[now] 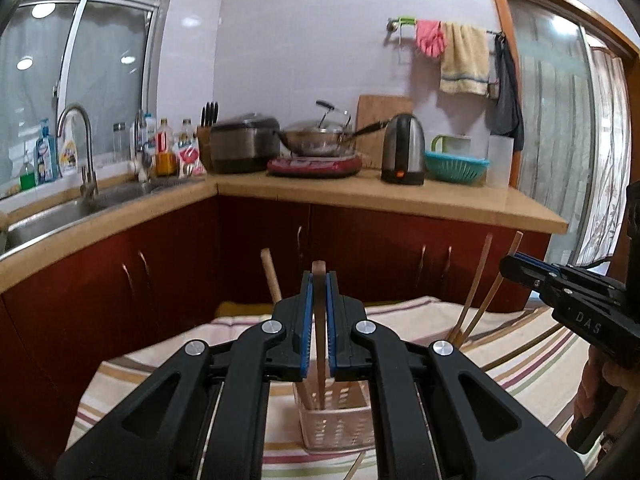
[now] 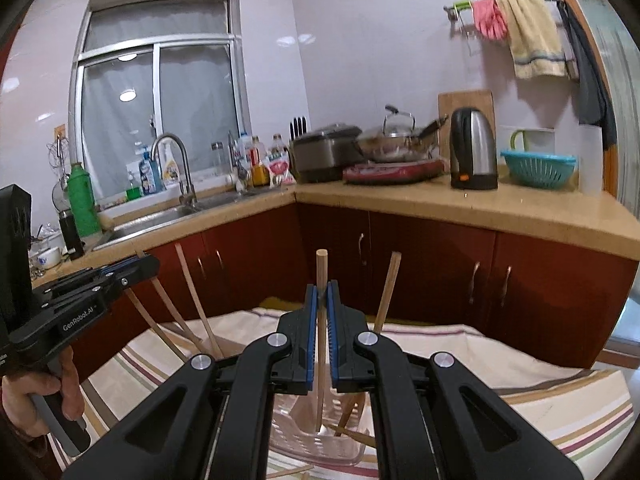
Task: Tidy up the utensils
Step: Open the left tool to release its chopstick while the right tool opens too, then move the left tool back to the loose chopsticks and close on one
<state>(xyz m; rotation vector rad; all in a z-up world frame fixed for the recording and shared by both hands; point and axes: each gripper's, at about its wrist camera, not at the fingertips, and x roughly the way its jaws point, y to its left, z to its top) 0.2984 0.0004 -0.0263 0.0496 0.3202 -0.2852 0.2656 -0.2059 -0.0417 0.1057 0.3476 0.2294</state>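
A wooden chopstick [image 1: 319, 320] is being held upright by the left tongs [image 1: 319, 280] over a clear plastic basket [image 1: 340, 428]. Another chopstick [image 2: 321, 320] is being squeezed by the right tongs [image 2: 322, 288] over a second basket [image 2: 316, 440] on the striped cloth [image 1: 520, 360].

Each camera rides close behind its own hand-held gripper, looking forward and slightly down over the striped cloth [image 1: 500, 344] toward the corner worktop [image 2: 480, 204]. Both views share the kettle [image 1: 403, 148]; the right view sits right of it.
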